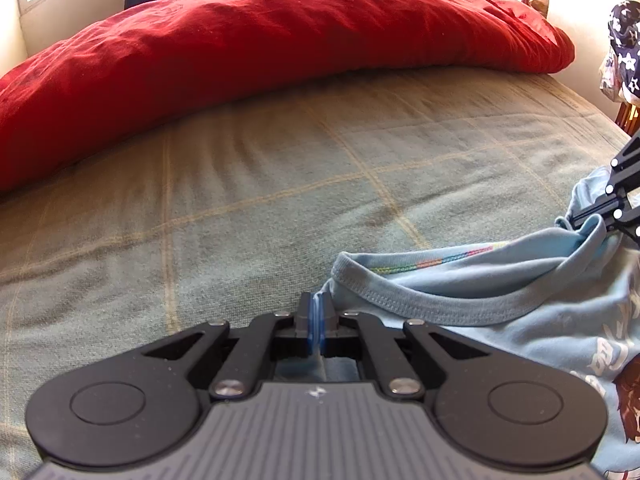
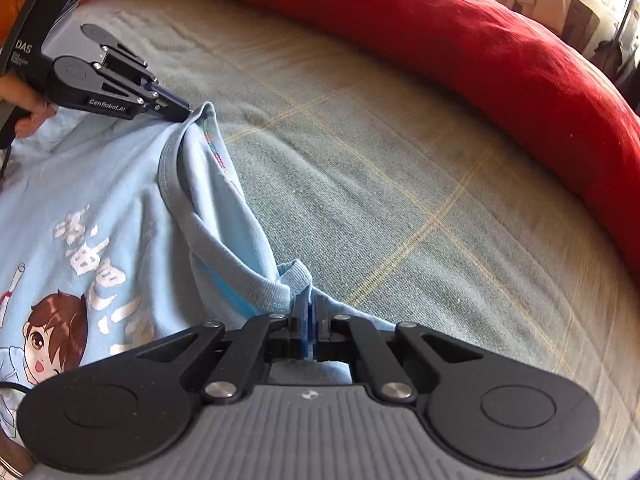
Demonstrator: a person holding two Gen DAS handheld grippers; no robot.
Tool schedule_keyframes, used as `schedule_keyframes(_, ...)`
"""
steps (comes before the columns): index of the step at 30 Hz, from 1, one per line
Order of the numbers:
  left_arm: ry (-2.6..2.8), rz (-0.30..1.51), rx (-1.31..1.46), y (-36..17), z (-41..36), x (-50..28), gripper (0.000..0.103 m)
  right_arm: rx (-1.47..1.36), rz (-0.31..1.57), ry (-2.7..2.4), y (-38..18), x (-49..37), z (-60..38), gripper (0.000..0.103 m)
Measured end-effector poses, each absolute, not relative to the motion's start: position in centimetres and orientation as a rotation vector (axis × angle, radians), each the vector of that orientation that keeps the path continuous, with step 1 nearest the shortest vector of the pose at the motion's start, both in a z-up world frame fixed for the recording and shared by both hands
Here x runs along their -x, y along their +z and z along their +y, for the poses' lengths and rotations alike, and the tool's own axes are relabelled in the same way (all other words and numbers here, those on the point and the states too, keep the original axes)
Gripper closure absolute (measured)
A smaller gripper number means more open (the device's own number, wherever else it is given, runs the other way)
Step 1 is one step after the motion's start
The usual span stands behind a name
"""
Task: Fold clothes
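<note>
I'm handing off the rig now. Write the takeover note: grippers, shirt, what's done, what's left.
Left gripper: shut on the light blue T-shirt at one end of the neckline.
Right gripper: shut on the same shirt at the other end of the neckline.
The shirt lies print side up on the bed cover, with the red duvet beyond it.
Done: both shoulders gripped. Left: every fold.

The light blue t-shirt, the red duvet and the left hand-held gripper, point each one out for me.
light blue t-shirt (image 2: 120, 184), right wrist view, on the chest fabric.
red duvet (image 1: 280, 48), left wrist view, on its middle.
left hand-held gripper (image 2: 185, 111), right wrist view, at its fingertips.
</note>
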State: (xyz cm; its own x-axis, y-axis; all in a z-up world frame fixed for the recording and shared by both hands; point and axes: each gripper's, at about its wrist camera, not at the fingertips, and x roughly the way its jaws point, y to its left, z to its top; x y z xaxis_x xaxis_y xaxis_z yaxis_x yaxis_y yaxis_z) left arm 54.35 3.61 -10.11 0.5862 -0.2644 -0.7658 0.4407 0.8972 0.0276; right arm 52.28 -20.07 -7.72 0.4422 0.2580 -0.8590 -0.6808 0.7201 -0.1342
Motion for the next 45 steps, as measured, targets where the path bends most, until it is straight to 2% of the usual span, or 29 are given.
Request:
schedule_keyframes(7, -0.416, 0.843, -0.221, -10.2, 3.9, -54.4, 0.102, 0.574, 0.906, 0.659, -8.1, -52.9, -19.5, 0.085)
schedule_keyframes(12, -0.419, 0.838, -0.219, -10.3, 4.0, -54.3, 0.102, 0.518, 0.928, 0.704, -8.1, -53.5, -20.8, 0.082)
schedule_keyframes(17, -0.415, 0.834, -0.228, -10.3, 3.9, -54.2, 0.102, 0.471, 0.980, 0.761, -7.9, -54.1, -21.6, 0.074)
schedule_keyframes(20, -0.412, 0.831, -0.229, -10.4, 3.8, -54.2, 0.102, 0.496, 0.982, 0.756, -8.0, -53.8, -21.2, 0.073)
schedule_keyframes(21, -0.411, 0.831, -0.227, -10.4, 3.8, -54.2, 0.102, 0.517, 0.978, 0.751, -8.0, -53.6, -20.8, 0.074)
schedule_keyframes(22, -0.409, 0.831, -0.227, -10.4, 3.8, -54.2, 0.102, 0.541, 0.972, 0.750, -8.0, -53.2, -20.4, 0.080)
schedule_keyframes(23, -0.407, 0.832, -0.230, -10.3, 3.8, -54.2, 0.102, 0.568, 0.962, 0.755, -8.0, -52.7, -20.1, 0.098)
schedule_keyframes(27, -0.401, 0.828, -0.259, -10.3, 3.5, -54.0, 0.102, 0.673, 0.909, 0.759, -7.9, -51.4, -18.9, 0.102)
schedule_keyframes(28, -0.400, 0.827, -0.262, -10.3, 3.5, -53.9, 0.102, 0.688, 0.898, 0.754, -7.9, -51.4, -18.8, 0.100)
schedule_keyframes(30, -0.400, 0.827, -0.259, -10.3, 3.6, -54.0, 0.102, 0.754, 0.843, 0.728, -7.8, -51.4, -18.5, 0.081)
schedule_keyframes(31, -0.402, 0.826, -0.257, -10.3, 3.5, -54.0, 0.102, 0.776, 0.834, 0.724, -7.8, -51.6, -18.5, 0.067)
schedule_keyframes(32, -0.404, 0.826, -0.252, -10.4, 3.6, -54.1, 0.102, 0.782, 0.842, 0.731, -7.8, -52.0, -18.5, 0.064)
schedule_keyframes(38, -0.407, 0.821, -0.220, -10.5, 3.8, -54.1, 0.102, 0.564, 1.026, 0.821, -7.9, -56.3, -20.6, 0.063)
schedule_keyframes(39, -0.407, 0.820, -0.218, -10.5, 3.8, -54.1, 0.102, 0.540, 1.032, 0.826, -7.9, -56.4, -20.9, 0.063)
schedule_keyframes(40, -0.407, 0.819, -0.217, -10.5, 3.8, -54.1, 0.102, 0.529, 1.028, 0.834, -7.8, -56.2, -21.1, 0.072)
schedule_keyframes(41, -0.404, 0.820, -0.217, -10.5, 3.8, -54.1, 0.102, 0.533, 1.015, 0.850, -7.8, -55.6, -21.1, 0.090)
schedule_keyframes(42, -0.402, 0.821, -0.217, -10.5, 3.7, -54.1, 0.102, 0.544, 0.997, 0.864, -7.8, -54.9, -20.9, 0.096)
schedule_keyframes(45, -0.385, 0.831, -0.206, -10.1, 3.7, -54.1, 0.102, 0.596, 0.928, 0.853, -7.3, -53.4, -20.6, 0.097)
